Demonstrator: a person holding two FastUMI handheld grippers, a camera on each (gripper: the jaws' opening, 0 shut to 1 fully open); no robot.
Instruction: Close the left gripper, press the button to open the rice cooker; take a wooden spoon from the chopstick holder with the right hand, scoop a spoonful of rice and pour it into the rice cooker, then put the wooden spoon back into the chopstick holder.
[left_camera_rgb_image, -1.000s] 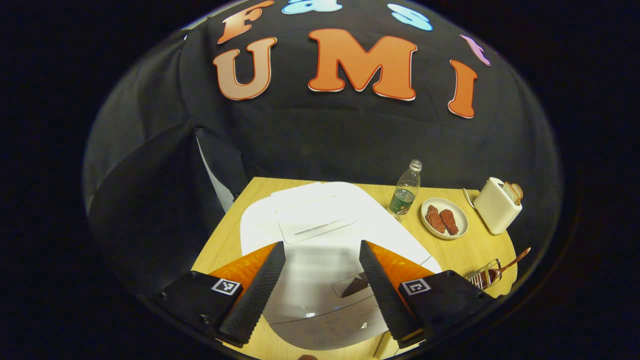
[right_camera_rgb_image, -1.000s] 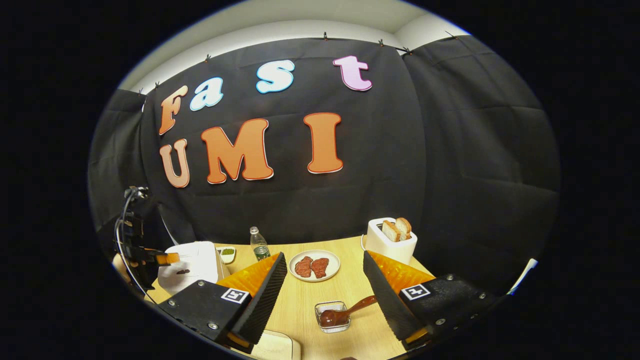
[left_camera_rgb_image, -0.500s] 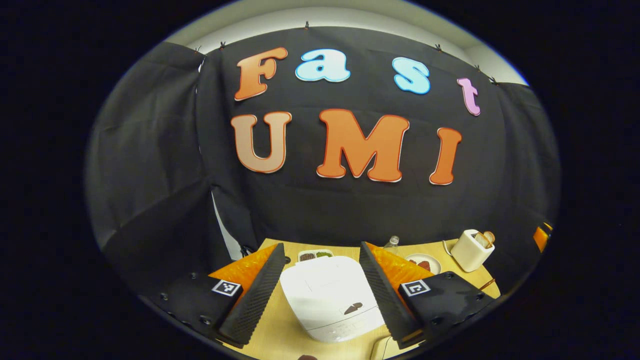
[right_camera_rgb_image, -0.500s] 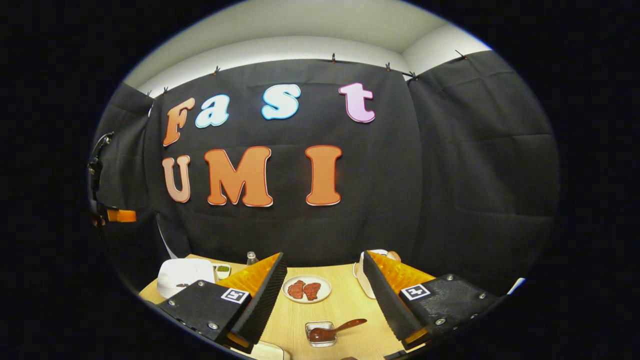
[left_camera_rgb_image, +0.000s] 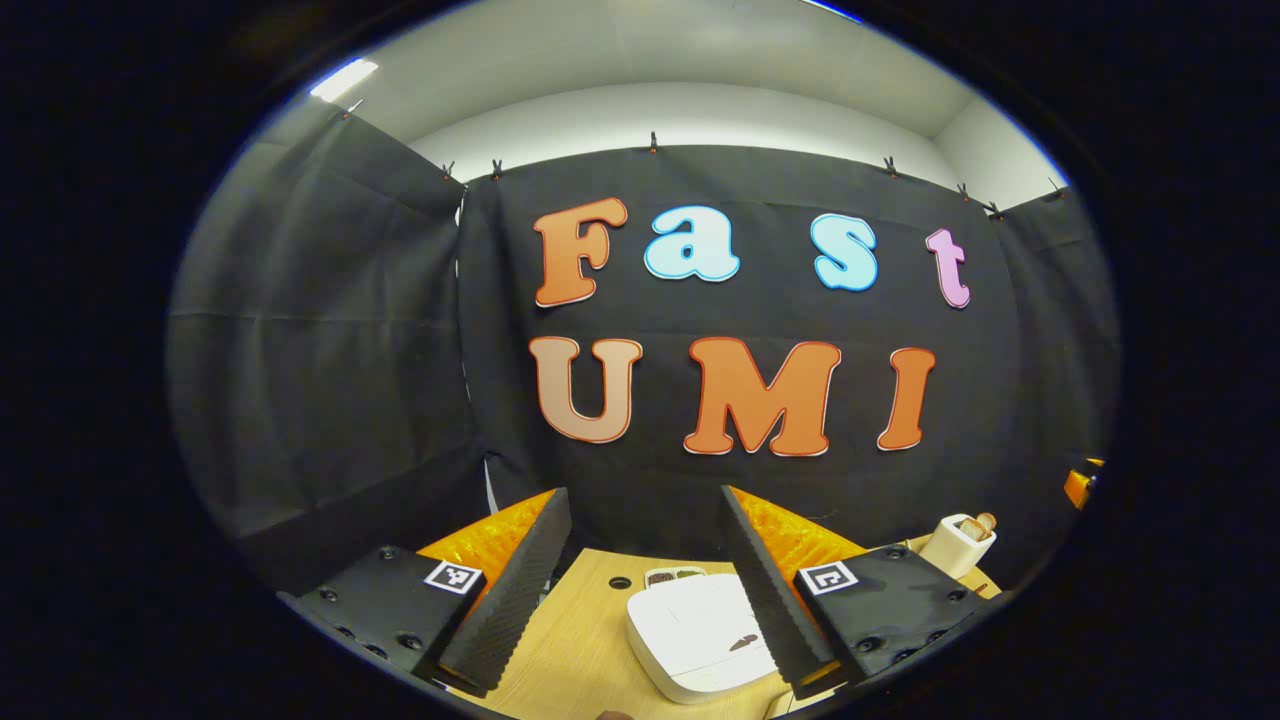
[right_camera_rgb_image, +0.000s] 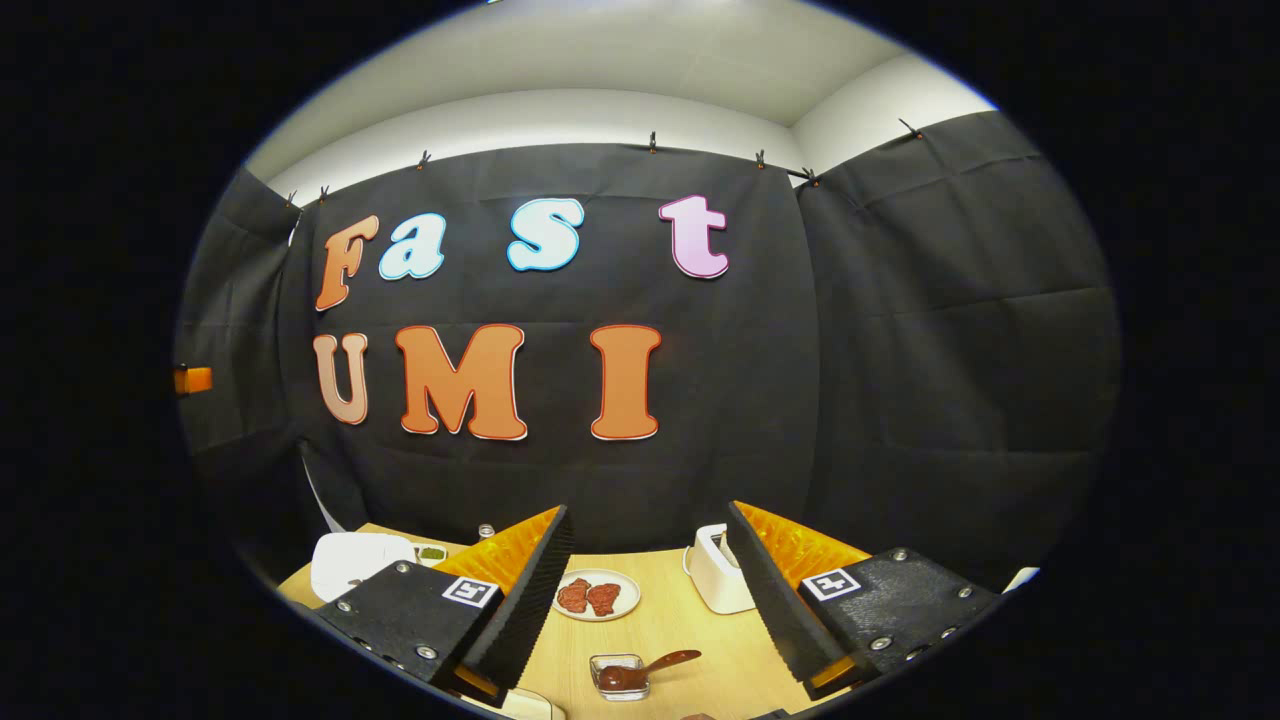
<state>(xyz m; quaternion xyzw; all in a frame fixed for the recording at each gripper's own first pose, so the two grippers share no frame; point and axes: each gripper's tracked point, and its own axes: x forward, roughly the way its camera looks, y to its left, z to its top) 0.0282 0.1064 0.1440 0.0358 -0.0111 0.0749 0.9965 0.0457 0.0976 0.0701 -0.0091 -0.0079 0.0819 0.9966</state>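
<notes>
The white rice cooker (left_camera_rgb_image: 700, 635) stands on the wooden table (left_camera_rgb_image: 580, 640) with its lid down, small and low between the fingers of my left gripper (left_camera_rgb_image: 643, 495), which is open and holds nothing. It sits well away from the cooker. In the right gripper view the cooker (right_camera_rgb_image: 355, 562) is at the far left. A clear holder (right_camera_rgb_image: 622, 678) near the table's front carries the wooden spoon (right_camera_rgb_image: 668, 660), handle leaning right. My right gripper (right_camera_rgb_image: 648, 510) is open and empty, high above and short of the holder.
A plate with two red meat pieces (right_camera_rgb_image: 595, 595), a white toaster (right_camera_rgb_image: 718, 580) with bread, a bottle top (right_camera_rgb_image: 486, 531) and a small dish (right_camera_rgb_image: 432, 552) stand on the table. A compartment tray (left_camera_rgb_image: 672, 575) lies behind the cooker. A pale board (right_camera_rgb_image: 525, 703) is at the front edge.
Both grippers have drawn back, risen and tilted up; the left one was close over the cooker lid a second ago. Table objects now look smaller and lower. Both stay open.
</notes>
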